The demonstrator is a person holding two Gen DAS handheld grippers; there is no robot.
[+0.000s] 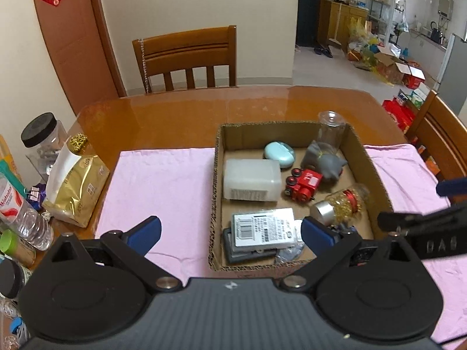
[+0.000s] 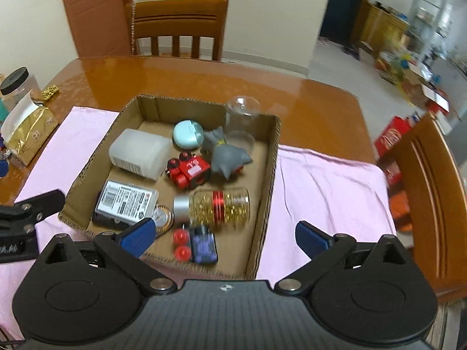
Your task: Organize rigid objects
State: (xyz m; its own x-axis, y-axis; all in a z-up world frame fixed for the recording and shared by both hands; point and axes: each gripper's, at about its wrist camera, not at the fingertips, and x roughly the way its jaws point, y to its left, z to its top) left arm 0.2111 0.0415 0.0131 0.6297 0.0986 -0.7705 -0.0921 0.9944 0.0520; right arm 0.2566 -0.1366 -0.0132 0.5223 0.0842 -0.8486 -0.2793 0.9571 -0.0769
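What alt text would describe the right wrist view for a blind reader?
An open two-finger gripper hovers over a cardboard box holding a red toy train, a glitter jar and a grey toy, on a pink cloth.

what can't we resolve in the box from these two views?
- Blue toy car: in the left wrist view, almost wholly hidden behind that gripper's right finger.
- Dark case under the labelled white box: mostly covered in both views.
- Coin-like disc: partly behind the right gripper's left finger; markings too small.
- Label text on the white box: too small, both views.
- Clear glass: base hidden by the grey figurine.
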